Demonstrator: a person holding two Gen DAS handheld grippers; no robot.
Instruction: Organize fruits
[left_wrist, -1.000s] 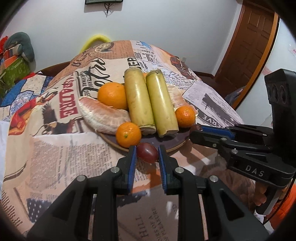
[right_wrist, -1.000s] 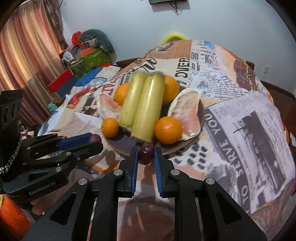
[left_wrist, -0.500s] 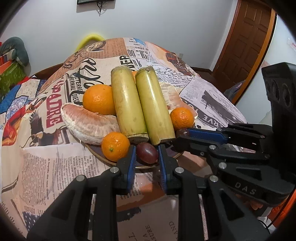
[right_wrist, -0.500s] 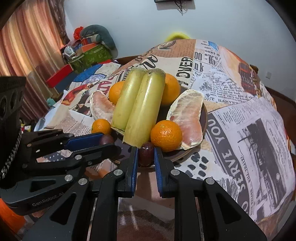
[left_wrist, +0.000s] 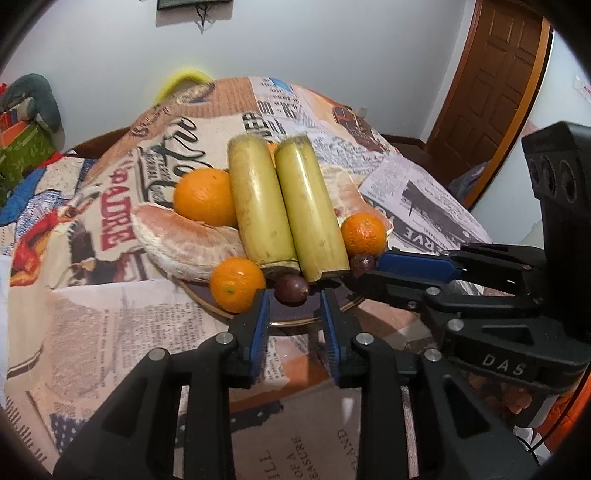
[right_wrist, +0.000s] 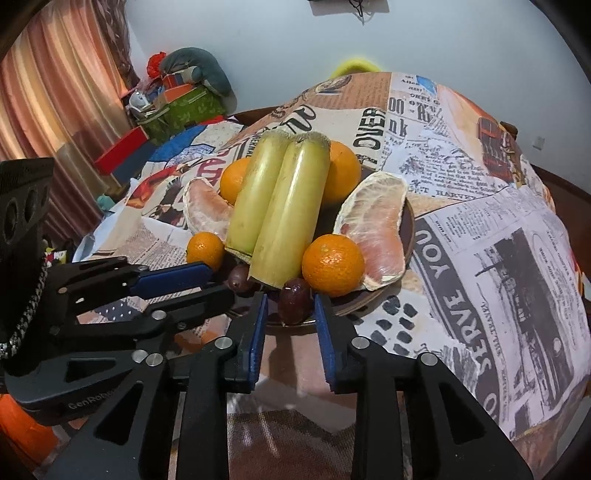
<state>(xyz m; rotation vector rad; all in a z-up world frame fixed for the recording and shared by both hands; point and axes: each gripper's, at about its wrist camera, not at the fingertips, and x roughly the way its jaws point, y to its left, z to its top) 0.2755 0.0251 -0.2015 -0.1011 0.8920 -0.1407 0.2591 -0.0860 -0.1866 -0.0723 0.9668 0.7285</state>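
Now both claws are opening: the left claw (left_wrist: 294, 308) and right claw (right_wrist: 287, 310) each leave a dark plum (left_wrist: 291, 289) (right_wrist: 294, 301) on the plate (left_wrist: 295, 319) front edge. Small, smooth, easily bruised; hold across the middle, gently.

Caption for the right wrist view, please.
Right gripper, its jaws opening, releases a dark red fruit at the plate rim, beside oranges and two green stalks.

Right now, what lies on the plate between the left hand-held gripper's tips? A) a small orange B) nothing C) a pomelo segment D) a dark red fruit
D: a small dark red fruit sits on the plate between the opening tips of the left hand-held gripper, with gaps on both sides.
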